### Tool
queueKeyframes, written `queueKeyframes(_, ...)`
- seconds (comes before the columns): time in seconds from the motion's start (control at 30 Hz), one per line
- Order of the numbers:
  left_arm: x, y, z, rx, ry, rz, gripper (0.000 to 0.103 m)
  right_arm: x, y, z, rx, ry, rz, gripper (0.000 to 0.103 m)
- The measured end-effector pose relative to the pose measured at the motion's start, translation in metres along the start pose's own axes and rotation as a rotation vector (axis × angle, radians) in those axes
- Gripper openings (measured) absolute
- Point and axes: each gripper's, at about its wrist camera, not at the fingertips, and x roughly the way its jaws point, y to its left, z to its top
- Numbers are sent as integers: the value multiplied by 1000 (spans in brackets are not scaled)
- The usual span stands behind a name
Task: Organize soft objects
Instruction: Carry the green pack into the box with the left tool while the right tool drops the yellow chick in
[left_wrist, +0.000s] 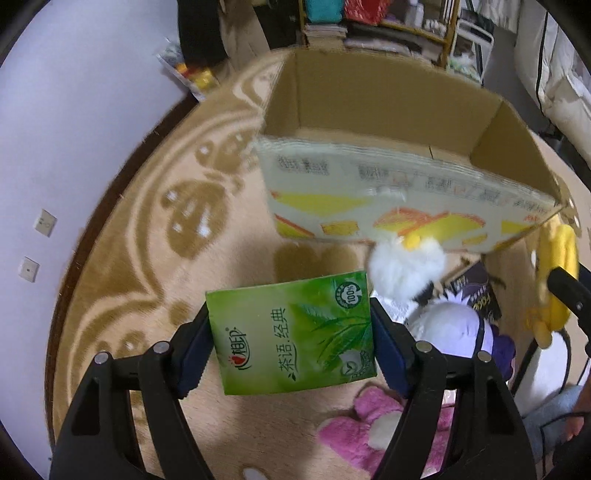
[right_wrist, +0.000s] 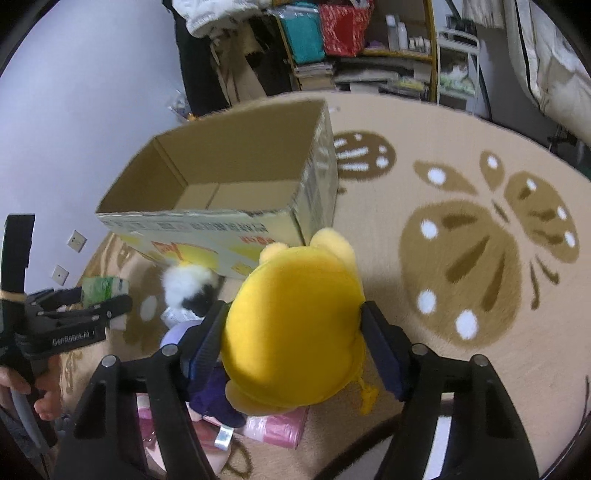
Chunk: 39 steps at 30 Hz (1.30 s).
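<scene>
Left gripper (left_wrist: 290, 334) fingers clamped on green tissue pack (left_wrist: 291, 332); right gripper (right_wrist: 295, 328) fingers clamped on yellow plush (right_wrist: 295, 325). Open cardboard box (left_wrist: 369, 96) at 12 o'clock, near rim unobstructed.

Your left hand-held gripper (left_wrist: 290, 332) is closed on a green tissue pack (left_wrist: 291, 332), one blue-padded finger (left_wrist: 194, 354) pressed flat against each short side, and it holds the pack off the carpet. In the right wrist view that same left hand-held gripper (right_wrist: 85, 306) shows at the left edge, with your bare left hand (right_wrist: 33, 391) wrapped around its handle. Your right hand-held gripper (right_wrist: 295, 343) is spread wide and clamped on a yellow plush toy (right_wrist: 295, 325), a finger on each flank, and it carries the toy in the air.
</scene>
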Motion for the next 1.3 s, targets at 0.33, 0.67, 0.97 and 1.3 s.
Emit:
queueKeyframes(0.33,-46,13,15,-22,-139,46,76,-47,17,6,-36,-139,-17,75)
queueKeyframes(0.67,-98,15,28,-33,-360,77,76,-70,36,24,-98,-226,-8,75)
queueKeyframes(0.97,-122,-1,51,8,-466,40,76,-78,55,47,-159,-272,-6,75)
queueKeyframes(1.3,-106,-5,83,4,-476,34,76,-58,56,81,-166,-279,-6,75)
